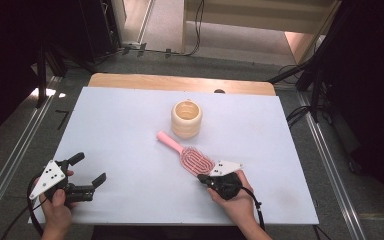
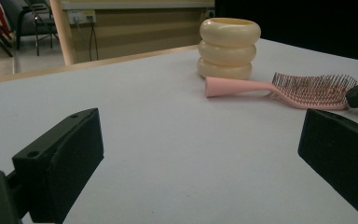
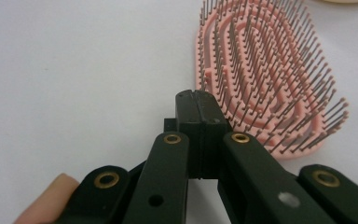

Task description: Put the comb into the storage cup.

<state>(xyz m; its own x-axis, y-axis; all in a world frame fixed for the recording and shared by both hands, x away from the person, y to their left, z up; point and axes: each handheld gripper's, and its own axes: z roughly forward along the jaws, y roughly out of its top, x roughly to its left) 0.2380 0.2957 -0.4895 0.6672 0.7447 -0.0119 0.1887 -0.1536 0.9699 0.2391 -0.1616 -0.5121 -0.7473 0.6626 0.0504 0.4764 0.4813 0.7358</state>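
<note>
**Closed jaws at the brush head: a nudge could go astray**

The right hand-held gripper [image 3: 200, 105], jaws pressed together on nothing, sits at the near end of the pink hairbrush [image 3: 265, 79]. Pushing off-centre would likely spin the brush, swinging its handle into the cream ringed cup [image 1: 186, 118] just beyond. The left hand-held gripper [image 1: 87, 170] rests spread, well apart. Bare counter [image 1: 130, 125] lies open to its left; the near edge is close behind.

Thing: pink hairbrush [image 1: 194, 158]
Build: oval vented head, thin bristles with small tips, tapering handle
Pose: lying flat, bristles up, handle pointing up-left in the high view
Place: tabletop [image 1: 130, 130], right of centre
Contact: the head's near end touches the closed right gripper [image 3: 200, 109]
</note>
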